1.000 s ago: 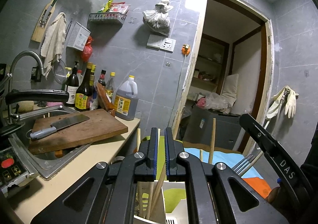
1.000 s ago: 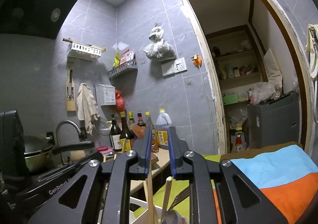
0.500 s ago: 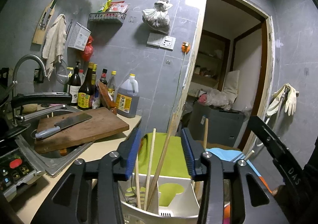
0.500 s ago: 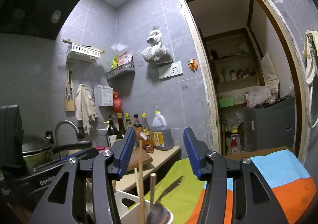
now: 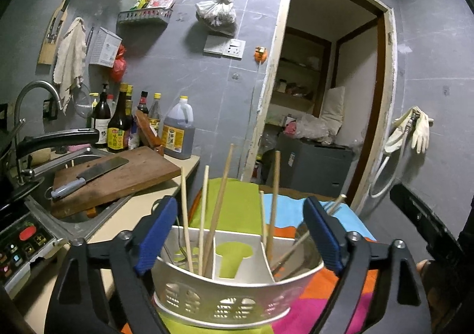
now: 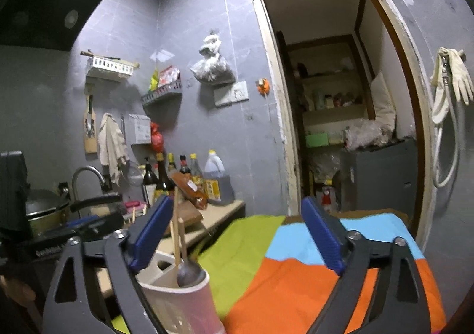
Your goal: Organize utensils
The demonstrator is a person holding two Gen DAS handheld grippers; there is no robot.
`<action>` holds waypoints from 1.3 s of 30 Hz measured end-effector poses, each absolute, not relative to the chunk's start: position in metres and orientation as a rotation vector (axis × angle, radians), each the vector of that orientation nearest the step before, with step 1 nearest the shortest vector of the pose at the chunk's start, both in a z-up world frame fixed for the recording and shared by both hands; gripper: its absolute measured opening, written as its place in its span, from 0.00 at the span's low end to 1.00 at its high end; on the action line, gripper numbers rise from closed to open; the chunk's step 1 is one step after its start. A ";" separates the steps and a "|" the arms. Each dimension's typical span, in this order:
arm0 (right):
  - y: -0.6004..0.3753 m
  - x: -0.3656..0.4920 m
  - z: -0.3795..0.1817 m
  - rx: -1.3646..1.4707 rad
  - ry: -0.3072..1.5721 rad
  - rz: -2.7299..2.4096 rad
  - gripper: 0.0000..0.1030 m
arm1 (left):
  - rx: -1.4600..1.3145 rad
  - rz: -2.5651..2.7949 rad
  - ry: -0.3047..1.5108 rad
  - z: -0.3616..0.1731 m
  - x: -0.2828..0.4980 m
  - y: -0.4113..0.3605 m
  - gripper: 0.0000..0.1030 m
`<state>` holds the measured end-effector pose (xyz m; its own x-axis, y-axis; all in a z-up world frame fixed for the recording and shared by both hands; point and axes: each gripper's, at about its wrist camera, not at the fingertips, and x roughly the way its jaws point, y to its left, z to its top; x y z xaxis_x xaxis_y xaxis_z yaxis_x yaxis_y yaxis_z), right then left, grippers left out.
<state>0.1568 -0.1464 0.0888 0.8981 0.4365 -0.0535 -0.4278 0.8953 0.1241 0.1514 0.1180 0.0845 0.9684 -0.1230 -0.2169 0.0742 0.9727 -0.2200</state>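
A white utensil caddy (image 5: 231, 298) with three compartments stands on a colourful cloth (image 5: 237, 200). Several wooden chopsticks (image 5: 220, 203) stand in its left and middle parts, and metal utensils (image 5: 299, 242) lean in its right part. My left gripper (image 5: 240, 233) is open and empty, its blue pads on either side of the caddy. In the right wrist view the caddy (image 6: 180, 301) sits at the lower left with a metal spoon (image 6: 189, 271) and chopsticks in it. My right gripper (image 6: 237, 233) is open and empty above the cloth (image 6: 296, 280).
A counter on the left holds a wooden cutting board (image 5: 118, 177) with a cleaver (image 5: 89, 175) over the sink, plus bottles (image 5: 118, 123) against the wall. A doorway (image 5: 323, 114) opens behind the cloth. The other gripper's black body (image 5: 426, 224) is at the right.
Both grippers have opened from shut to wide open and drawn back. The chopsticks they held now stand loose in the caddy, which shows more fully.
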 end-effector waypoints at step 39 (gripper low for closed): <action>-0.216 0.043 0.039 0.000 0.227 0.151 1.00 | -0.083 -0.139 0.239 0.031 0.061 0.053 0.97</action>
<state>0.0428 -0.2161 0.0394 0.9630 0.1491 -0.2245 -0.1492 0.9887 0.0169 0.0614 0.0530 0.0310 0.9620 -0.1472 -0.2302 0.1275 0.9869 -0.0983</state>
